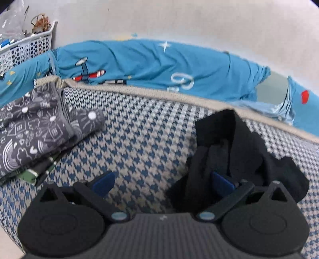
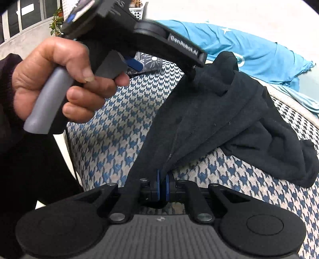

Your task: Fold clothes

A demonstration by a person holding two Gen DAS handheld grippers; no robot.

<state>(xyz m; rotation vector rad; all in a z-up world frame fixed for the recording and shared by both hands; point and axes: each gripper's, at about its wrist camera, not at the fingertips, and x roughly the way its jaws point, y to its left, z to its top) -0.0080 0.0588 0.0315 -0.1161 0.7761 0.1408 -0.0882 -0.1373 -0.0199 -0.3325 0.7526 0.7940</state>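
Houndstooth cushion (image 1: pixel 143 139): right tool (image 2: pixel 163 188) clamps black garment (image 2: pixel 219 111); left tool (image 1: pixel 162 184) spread wide.

"GenRobotAI" on left gripper (image 2: pixel 191 65)

Folded clothes (image 1: pixel 33 127) lie left on the cushion (image 1: pixel 139 139), a garment (image 1: pixel 239 151) right, a sheet (image 1: pixel 159 65) behind

A houndstooth cloth (image 1: pixel 143 139) with a beige hem covers the counter. Behind it a pale wall (image 1: pixel 179 18), a white perforated basket (image 1: pixel 26 47) — and, left, windows (image 2: pixel 26 16) with a plant (image 2: pixel 56 20).
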